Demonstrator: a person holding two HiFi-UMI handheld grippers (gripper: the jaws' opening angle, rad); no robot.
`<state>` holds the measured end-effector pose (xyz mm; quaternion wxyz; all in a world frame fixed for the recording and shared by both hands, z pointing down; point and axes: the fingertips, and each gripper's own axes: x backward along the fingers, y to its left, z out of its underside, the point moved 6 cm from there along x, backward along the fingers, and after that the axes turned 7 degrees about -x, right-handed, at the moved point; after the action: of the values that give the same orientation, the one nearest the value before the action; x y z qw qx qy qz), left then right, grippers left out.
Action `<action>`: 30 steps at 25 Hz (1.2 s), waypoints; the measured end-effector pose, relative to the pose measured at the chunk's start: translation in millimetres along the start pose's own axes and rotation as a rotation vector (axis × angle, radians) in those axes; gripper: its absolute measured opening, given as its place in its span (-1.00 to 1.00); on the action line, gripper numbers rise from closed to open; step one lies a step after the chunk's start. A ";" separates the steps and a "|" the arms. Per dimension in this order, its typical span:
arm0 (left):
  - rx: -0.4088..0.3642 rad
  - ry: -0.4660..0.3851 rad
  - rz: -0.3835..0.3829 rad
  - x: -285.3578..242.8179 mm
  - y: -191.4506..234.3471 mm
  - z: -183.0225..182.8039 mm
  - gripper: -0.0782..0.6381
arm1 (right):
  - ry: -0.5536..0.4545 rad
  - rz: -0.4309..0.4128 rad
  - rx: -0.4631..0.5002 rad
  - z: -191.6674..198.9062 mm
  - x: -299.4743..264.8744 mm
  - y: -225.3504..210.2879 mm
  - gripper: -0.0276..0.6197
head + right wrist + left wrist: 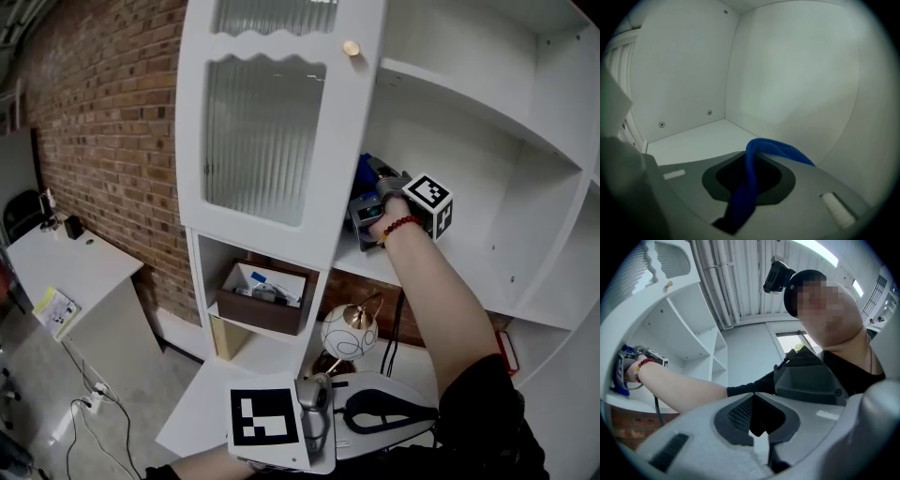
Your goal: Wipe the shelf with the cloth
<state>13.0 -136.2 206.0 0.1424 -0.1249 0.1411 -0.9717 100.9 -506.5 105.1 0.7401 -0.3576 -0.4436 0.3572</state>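
My right gripper [368, 208] reaches into a white shelf compartment, just behind the open cabinet door. It is shut on a blue cloth [364, 170]. In the right gripper view the cloth [778, 149] runs out from between the jaws [749, 187] and drapes to the right, just above the white shelf board [701, 138] near the back corner. My left gripper [386, 412] hangs low by my body with its jaws together and nothing in them. The left gripper view looks up along the shut jaws [759, 430] at my right arm [684, 387].
A white door with ribbed glass [267, 131] and a brass knob [352, 48] stands open left of the compartment. Below are a brown box [267, 298] and a round lamp [349, 330]. A brick wall [103, 112] and white table [80, 267] are at left.
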 end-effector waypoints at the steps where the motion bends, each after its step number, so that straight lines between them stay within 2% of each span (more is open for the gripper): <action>1: 0.002 0.000 -0.007 3.4 1.5 1.6 -0.78 | 0.001 0.006 -0.003 -2.2 -3.5 -3.2 -0.80; 8: 0.021 -0.012 -0.035 20.5 12.5 7.8 -0.78 | 0.011 0.037 -0.007 -19.4 -28.1 -18.3 -0.79; 12: 0.031 -0.017 -0.055 27.3 18.1 11.8 -0.78 | 0.008 0.038 -0.044 -25.7 -36.7 -28.3 -0.79; 16: 0.042 -0.022 -0.069 31.6 16.8 12.4 -0.78 | 0.043 0.039 -0.058 -34.5 -38.9 -39.3 -0.79; 20: 0.038 -0.029 -0.073 31.7 13.0 9.0 -0.78 | 0.130 0.070 -0.032 -29.2 -27.3 -29.0 -0.79; 24: 0.022 -0.013 -0.037 19.0 3.0 2.8 -0.78 | 0.189 0.028 -0.013 -21.1 13.9 -8.8 -0.79; 27: 0.014 0.009 0.009 2.2 -9.0 -1.3 -0.78 | 0.299 -0.010 -0.041 7.9 59.6 12.5 -0.79; 30: 0.009 0.019 0.046 -14.2 -18.9 -6.1 -0.78 | 0.398 -0.007 -0.088 41.1 96.8 28.5 -0.79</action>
<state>20.0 -112.9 203.3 0.1636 -0.1116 0.1410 -0.9700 91.3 -401.9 134.2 0.7980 -0.4516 -0.3051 0.2572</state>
